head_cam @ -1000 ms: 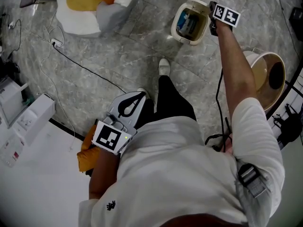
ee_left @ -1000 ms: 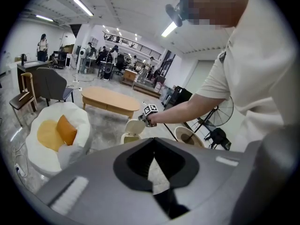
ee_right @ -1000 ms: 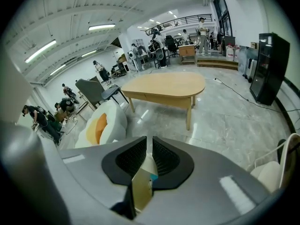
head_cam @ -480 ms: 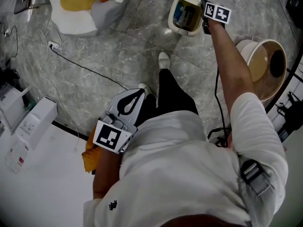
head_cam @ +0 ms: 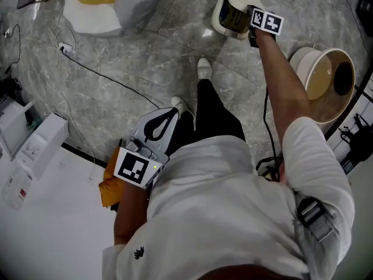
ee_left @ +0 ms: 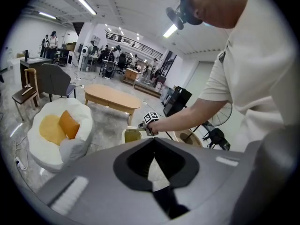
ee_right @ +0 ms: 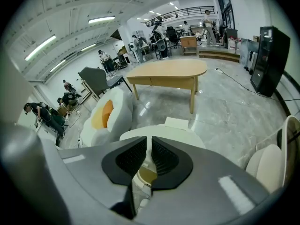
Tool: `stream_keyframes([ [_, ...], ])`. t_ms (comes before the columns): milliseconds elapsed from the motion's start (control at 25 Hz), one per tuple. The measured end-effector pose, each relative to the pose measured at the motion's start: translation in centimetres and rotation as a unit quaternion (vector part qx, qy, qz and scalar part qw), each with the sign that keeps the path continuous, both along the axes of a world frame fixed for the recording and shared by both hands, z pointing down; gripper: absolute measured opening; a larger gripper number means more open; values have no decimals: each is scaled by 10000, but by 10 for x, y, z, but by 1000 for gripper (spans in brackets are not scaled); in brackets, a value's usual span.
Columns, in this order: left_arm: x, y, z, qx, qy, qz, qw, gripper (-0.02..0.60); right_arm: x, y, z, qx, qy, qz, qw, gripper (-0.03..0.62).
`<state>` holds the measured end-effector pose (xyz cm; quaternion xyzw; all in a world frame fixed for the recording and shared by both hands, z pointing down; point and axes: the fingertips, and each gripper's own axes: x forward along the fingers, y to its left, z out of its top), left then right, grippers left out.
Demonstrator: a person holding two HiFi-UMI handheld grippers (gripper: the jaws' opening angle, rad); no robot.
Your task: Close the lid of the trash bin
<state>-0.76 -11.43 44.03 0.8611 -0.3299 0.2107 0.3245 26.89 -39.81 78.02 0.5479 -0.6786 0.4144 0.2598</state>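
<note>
Grey-bodied and idle, the left gripper [head_cam: 169, 121] hangs at the person's hip with its jaws clenched on nothing, while beyond the forward shoe [head_cam: 203, 67] the outstretched right gripper [ee_right: 151, 142] has its jaws closed on what looks like the front lip of the lid [ee_right: 164, 131]. Well out on the marble floor [head_cam: 145, 57] stands the cream trash bin [head_cam: 224, 17], its lid tilted partway down with tan interior showing. Closing it well likely means following the hinge's arc downward, keeping the light bin from tipping, and letting go only once the rim seats all round.
</note>
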Motion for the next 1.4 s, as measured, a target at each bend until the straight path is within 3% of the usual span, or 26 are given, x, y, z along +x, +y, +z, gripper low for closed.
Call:
stream_keyframes([
  [520,-18,10,11,-92,-5,-151,9998,55,-15,38,32,-315,110,-76,9994,32],
  [1400,-15,15,44,-486,-28,-368,9981,55,-34,81,107,-911,193,-544,9942,31],
])
